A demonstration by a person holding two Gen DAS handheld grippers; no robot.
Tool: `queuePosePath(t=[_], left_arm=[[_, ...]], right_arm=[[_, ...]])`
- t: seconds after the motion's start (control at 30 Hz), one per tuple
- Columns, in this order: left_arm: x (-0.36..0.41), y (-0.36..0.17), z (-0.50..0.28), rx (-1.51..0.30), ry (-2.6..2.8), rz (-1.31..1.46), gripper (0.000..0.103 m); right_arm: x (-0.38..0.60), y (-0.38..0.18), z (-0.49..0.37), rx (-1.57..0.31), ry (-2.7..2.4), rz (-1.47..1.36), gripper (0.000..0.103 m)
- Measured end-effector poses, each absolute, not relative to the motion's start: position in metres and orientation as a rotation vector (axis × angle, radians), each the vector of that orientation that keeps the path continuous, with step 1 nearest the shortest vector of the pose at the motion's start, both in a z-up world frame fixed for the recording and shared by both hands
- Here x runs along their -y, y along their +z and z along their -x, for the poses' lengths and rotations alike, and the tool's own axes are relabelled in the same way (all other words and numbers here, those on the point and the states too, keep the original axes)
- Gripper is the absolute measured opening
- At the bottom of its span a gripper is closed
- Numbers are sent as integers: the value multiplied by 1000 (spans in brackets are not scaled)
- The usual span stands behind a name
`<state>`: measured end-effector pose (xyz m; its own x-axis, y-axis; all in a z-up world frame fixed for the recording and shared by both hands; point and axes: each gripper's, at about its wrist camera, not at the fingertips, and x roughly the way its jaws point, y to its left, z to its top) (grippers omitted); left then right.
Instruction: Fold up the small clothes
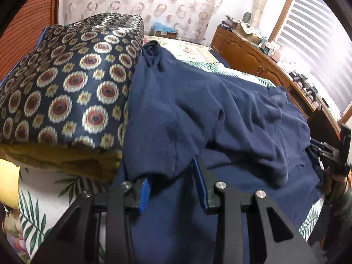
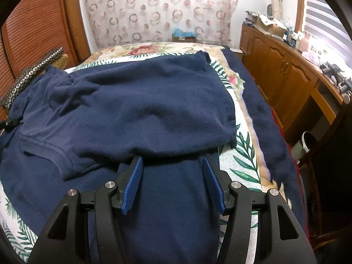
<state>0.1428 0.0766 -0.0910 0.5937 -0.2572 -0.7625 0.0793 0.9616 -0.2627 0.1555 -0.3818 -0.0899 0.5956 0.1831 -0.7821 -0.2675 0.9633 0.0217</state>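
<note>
I see navy shirt [image 2: 140,101] spread on bed [image 2: 242,154], filling centre of right wrist view, top layer already folded over lower one. Right gripper [image 2: 172,169] spread wide, tips at fold edge, pinching nothing. Left gripper [image 1: 173,171] also spread, one finger under sleeve hem, I judge ready to lift it. Patterned cushion [image 1: 66,83] at upper left crowds shirt
</note>
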Motion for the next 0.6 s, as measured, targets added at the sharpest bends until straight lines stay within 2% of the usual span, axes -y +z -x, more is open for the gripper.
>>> queuePosePath(t=[0.03, 0.07, 0.1, 0.13, 0.37, 0.6], left_arm=[[-76, -89, -144, -901, -205, 210, 33], [-75, -86, -144, -887, -212, 203, 27], [-74, -82, -144, -864, -221, 194, 9], [-74, -79, -143, -849, -226, 193, 5], [-96, -29, -104, -655, -212, 245, 3], [-107, -24, -90, -647, -204, 238, 3]], right_arm=[[382, -90, -155, -895, 262, 102, 57], [382, -90, -155, -895, 262, 102, 57], [382, -90, -155, -895, 262, 102, 57], [382, -90, -155, -895, 262, 102, 57], [382, -89, -155, -895, 264, 93, 57], [398, -78, -153, -872, 260, 30, 57]])
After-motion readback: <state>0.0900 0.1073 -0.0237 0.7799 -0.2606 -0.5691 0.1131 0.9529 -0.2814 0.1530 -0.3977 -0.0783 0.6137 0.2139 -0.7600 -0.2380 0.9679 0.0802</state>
